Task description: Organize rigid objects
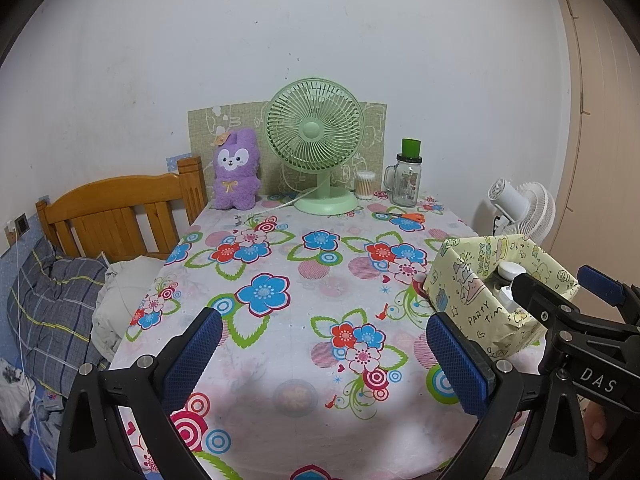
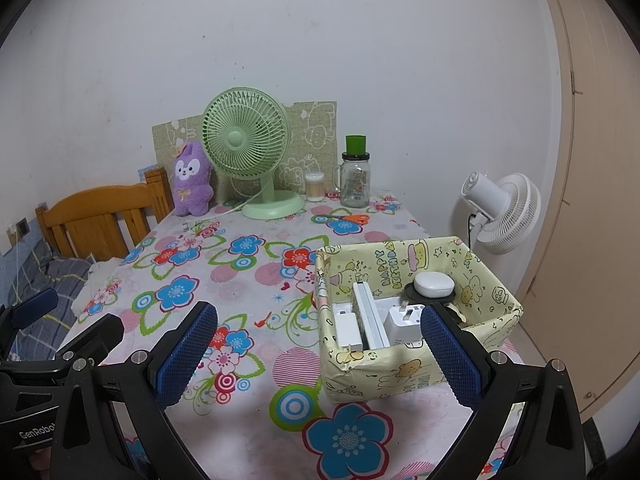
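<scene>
A yellow cartoon-print box point(image 2: 404, 364) stands on the flowered table at the right, also in the left wrist view as the box point(image 1: 476, 300). Inside it lie a white earbud case point(image 2: 434, 283) on a black disc, a white charger plug point(image 2: 404, 318), and flat white boxes point(image 2: 362, 316). My right gripper point(image 2: 320, 354) hovers open just in front of the box, nothing between its blue pads. My left gripper point(image 1: 326, 360) is open over the bare tablecloth, left of the box. The right gripper's black fingers point(image 1: 536, 300) partly cover the box in the left wrist view.
At the table's back stand a green desk fan point(image 1: 316, 148), a purple plush point(image 1: 236, 168), a cotton-swab tub point(image 1: 366, 185), a glass jar with green lid point(image 1: 408, 176) and orange scissors point(image 1: 408, 216). A wooden headboard point(image 1: 120, 216) and bedding lie left; a white fan point(image 2: 500, 212) stands right.
</scene>
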The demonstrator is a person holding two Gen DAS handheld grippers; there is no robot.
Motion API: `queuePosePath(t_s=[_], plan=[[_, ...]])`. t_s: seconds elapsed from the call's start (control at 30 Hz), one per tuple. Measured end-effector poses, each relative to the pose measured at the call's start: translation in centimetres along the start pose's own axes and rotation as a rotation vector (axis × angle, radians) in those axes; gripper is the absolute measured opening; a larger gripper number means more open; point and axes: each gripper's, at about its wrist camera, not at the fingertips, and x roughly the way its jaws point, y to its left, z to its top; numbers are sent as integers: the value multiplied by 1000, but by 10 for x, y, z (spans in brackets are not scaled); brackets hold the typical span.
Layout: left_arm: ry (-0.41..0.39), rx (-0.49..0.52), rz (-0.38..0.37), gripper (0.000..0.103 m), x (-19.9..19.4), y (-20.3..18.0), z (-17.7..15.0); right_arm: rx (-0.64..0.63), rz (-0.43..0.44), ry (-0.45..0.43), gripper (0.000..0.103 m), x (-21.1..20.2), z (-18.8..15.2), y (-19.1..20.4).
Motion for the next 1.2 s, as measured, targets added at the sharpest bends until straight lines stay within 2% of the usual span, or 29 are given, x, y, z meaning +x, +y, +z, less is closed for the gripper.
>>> queuePosePath(t_s=[1.2], plan=[[7,-8,-4,103,3,5,1,-6,-3,-6,103,7,5,2]])
